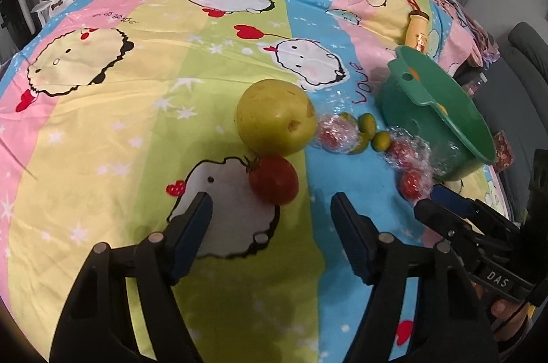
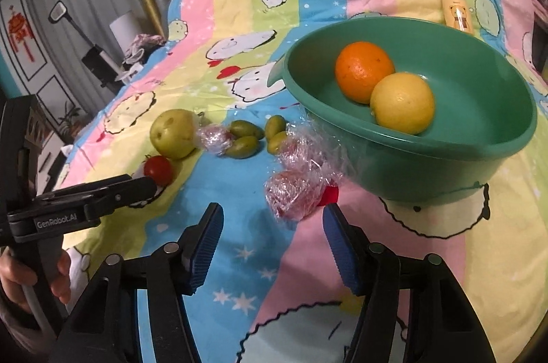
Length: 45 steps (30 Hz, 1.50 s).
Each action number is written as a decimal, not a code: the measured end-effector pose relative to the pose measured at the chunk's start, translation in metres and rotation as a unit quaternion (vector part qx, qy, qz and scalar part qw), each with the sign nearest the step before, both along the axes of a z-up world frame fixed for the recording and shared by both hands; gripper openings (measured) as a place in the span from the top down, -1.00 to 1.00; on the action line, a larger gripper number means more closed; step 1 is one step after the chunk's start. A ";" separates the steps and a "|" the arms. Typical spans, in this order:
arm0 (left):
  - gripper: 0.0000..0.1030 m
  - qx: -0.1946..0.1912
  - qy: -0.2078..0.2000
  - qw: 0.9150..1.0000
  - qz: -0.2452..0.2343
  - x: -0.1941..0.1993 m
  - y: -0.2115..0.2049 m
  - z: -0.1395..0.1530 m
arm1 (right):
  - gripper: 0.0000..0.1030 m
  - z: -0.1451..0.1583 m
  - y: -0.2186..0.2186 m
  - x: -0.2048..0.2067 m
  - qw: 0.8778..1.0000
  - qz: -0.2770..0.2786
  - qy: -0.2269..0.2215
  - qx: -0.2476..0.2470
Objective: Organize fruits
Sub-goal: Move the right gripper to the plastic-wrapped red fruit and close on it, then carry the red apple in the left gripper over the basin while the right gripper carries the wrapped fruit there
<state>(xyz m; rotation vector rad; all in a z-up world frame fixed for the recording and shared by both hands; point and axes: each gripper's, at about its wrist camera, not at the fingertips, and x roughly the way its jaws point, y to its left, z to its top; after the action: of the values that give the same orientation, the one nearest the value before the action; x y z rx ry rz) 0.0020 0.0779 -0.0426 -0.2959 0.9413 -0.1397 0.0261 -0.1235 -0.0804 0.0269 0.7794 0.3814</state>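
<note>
On a bed sheet (image 1: 102, 130) with coloured stripes and cartoon figures, the fruits lie in a loose row beside a green bowl (image 2: 479, 109). In the bowl there is an orange (image 2: 363, 71) and, touching it on the near side, a yellow lemon (image 2: 402, 102). Outside the bowl, at the left end of the row, a yellow-green pear (image 1: 275, 116) rests with a red tomato (image 1: 273, 179) just in front of it, touching or almost touching. To the right of the pear there is a red fruit wrapped in clear film (image 1: 333, 134), then several small green olives (image 2: 245, 135), and close to the bowl wall two more wrapped red fruits (image 2: 296, 191). The left gripper (image 1: 272, 209) hangs just near the tomato, its jaws standing partly open, with the tomato right at the tips; the pads do not touch it. The right gripper (image 2: 272, 219) points at the nearest wrapped red fruit, also with jaws partly open and nothing held; the film lies just beyond the fingertips. Far behind the bowl, a cream bottle (image 2: 455, 5) with a bear picture lies on the sheet.
</note>
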 end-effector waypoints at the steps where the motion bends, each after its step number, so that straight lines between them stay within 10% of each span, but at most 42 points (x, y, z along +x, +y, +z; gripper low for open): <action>1: -0.22 -0.002 0.001 1.000 -0.001 0.002 0.000 -0.001 | -0.18 0.000 0.000 0.001 1.000 -0.001 0.000 0.001; 14: 0.39 -0.011 -0.008 1.000 0.002 0.010 0.000 -0.005 | 0.14 -0.008 0.000 0.016 1.000 -0.019 0.009 0.001; 45: 0.38 -0.034 -0.106 0.993 -0.031 -0.051 -0.005 0.076 | 0.31 0.063 -0.001 -0.046 0.994 0.064 -0.062 0.066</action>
<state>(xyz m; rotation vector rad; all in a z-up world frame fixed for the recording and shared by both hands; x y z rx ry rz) -0.0495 0.0731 0.0330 -0.3077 0.7361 -0.2561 -0.0204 -0.1250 -0.0174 0.0779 0.6341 0.5508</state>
